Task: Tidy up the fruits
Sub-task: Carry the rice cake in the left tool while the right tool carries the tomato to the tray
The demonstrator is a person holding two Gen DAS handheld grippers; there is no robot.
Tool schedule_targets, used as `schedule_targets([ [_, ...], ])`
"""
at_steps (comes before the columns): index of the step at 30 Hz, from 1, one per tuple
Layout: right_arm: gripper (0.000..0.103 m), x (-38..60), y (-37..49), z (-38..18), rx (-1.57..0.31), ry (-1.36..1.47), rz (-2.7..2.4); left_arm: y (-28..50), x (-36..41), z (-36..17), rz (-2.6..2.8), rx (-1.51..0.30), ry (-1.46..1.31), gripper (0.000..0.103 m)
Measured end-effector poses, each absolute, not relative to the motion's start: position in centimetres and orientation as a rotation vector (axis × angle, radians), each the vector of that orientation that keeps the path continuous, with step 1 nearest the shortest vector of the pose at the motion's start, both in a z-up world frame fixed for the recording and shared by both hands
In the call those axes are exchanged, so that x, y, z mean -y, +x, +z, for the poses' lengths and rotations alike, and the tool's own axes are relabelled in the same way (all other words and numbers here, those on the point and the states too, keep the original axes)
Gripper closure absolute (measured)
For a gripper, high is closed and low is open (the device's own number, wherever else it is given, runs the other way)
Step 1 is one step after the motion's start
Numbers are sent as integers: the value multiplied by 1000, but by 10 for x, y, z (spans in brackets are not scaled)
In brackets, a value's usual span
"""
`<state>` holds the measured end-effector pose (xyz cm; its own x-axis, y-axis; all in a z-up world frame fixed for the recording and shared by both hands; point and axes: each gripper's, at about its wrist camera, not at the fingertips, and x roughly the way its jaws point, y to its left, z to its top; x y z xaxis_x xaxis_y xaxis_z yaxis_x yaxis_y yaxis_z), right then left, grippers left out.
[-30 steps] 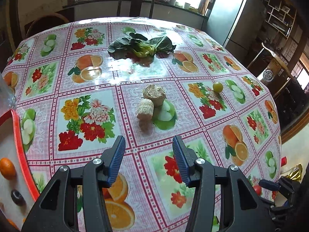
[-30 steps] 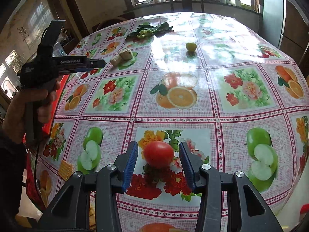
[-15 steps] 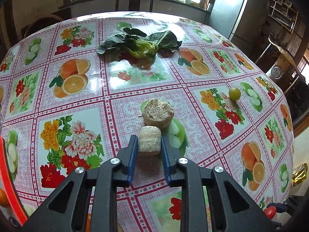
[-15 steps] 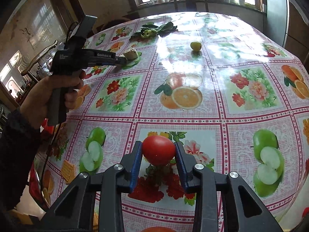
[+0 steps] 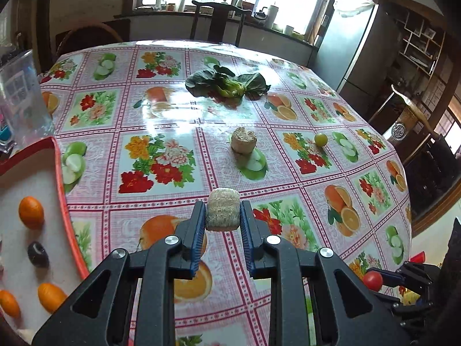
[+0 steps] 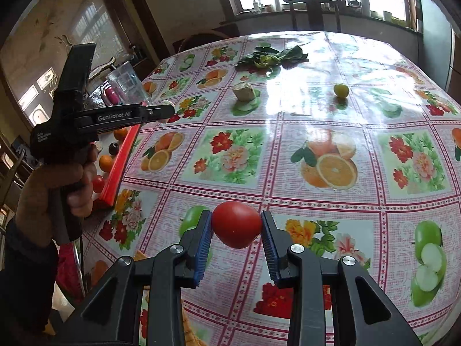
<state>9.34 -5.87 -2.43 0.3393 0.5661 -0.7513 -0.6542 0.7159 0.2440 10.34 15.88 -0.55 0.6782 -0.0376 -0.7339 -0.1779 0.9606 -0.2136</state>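
My left gripper (image 5: 223, 219) is shut on a pale fibrous corn piece (image 5: 223, 213) and holds it above the table. It also shows in the right wrist view (image 6: 167, 109). My right gripper (image 6: 236, 227) is shut on a red tomato (image 6: 236, 224), lifted off the tablecloth; the tomato also shows in the left wrist view (image 5: 372, 280). A red-rimmed tray (image 5: 62, 190) at the left holds oranges (image 5: 31, 212) and a dark plum (image 5: 37, 254). A second corn piece (image 5: 243, 139) and a small green fruit (image 5: 320, 139) lie on the table.
A leafy green vegetable (image 5: 227, 85) lies at the far middle of the round table with its fruit-print cloth (image 5: 161, 155). A clear plastic container (image 5: 23, 98) stands beyond the tray. A chair (image 5: 217, 20) and a fridge (image 5: 354, 46) stand behind.
My left gripper has shut on the nearer corn piece and lifted it back toward the tray. My right gripper has shut on the tomato and raised it.
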Motion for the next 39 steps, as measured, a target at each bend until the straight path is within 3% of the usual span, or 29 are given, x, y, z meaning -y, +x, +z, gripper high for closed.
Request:
schedule_targets([
  [12,69,4,65,1,-873,-138,953,20,-189,17,167,-741,-354,82],
  [39,69,-115,19,16,-849,-224,1189,-124,-266,13,421,-668,-465,82],
])
